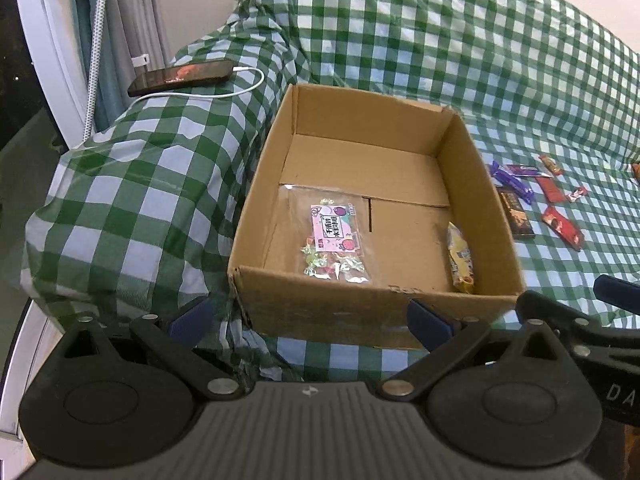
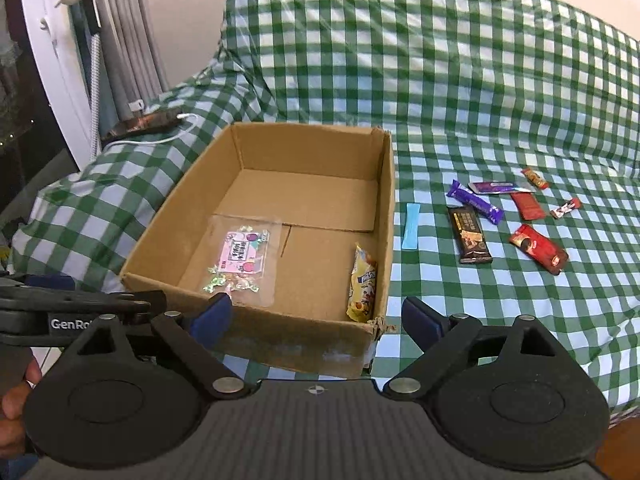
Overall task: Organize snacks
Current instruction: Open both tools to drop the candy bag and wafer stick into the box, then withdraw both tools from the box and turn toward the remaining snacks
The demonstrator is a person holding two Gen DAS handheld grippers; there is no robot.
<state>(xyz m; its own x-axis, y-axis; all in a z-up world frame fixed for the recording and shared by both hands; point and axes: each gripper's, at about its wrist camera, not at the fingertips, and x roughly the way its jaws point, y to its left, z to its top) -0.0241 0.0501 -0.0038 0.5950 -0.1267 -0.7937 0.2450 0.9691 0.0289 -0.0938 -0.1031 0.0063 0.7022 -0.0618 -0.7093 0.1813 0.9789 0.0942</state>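
Note:
An open cardboard box (image 1: pixel 496 184) (image 2: pixel 386 216) sits on a green checked cloth. Inside lie a clear bag of candies (image 1: pixel 334 244) (image 2: pixel 240 258) and a yellow snack packet (image 1: pixel 460 260) (image 2: pixel 362 284). Several loose snacks lie to the box's right: a dark chocolate bar (image 2: pixel 469 234) (image 1: pixel 516 214), a purple bar (image 2: pixel 476 202), red packets (image 2: pixel 538 248) (image 1: pixel 562 226) and a light blue strip (image 2: pixel 411 226). My left gripper (image 1: pixel 310 316) is open and empty in front of the box's near wall. My right gripper (image 2: pixel 316 314) is open and empty at the box's near right corner.
A phone (image 1: pixel 182 76) on a white charging cable (image 1: pixel 208 94) lies on the cloth-covered arm left of the box. White curtains and a window frame (image 2: pixel 52 60) stand at the far left. The cloth-covered backrest (image 2: pixel 440 60) rises behind the box.

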